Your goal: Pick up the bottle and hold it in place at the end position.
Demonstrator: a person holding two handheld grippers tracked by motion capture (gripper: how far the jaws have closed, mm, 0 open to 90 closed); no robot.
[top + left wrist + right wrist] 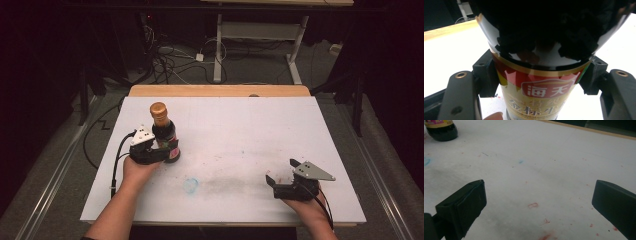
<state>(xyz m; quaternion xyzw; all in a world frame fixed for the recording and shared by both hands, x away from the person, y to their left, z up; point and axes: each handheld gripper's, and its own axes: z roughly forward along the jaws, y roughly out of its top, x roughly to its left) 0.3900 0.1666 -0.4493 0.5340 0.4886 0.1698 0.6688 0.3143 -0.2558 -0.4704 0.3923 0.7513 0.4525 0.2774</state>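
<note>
A dark sauce bottle (164, 131) with a gold cap and a red and gold label stands upright on the left part of the white tabletop (240, 125). My left gripper (167, 150) is shut on its lower body. In the left gripper view both black pads press the labelled sides of the bottle (541, 92), and the left gripper (539, 75) sits just above the table. My right gripper (281, 170) rests near the front right of the table and stands open. Its jaws are wide apart with nothing between them (540, 195). The bottle's base (441, 131) shows far off.
A blue smudge (190, 185) and reddish stains (545, 236) mark the tabletop. A wooden strip (220, 90) runs along the far edge. Beyond it are floor cables (165, 62) and the white legs of another desk (218, 50).
</note>
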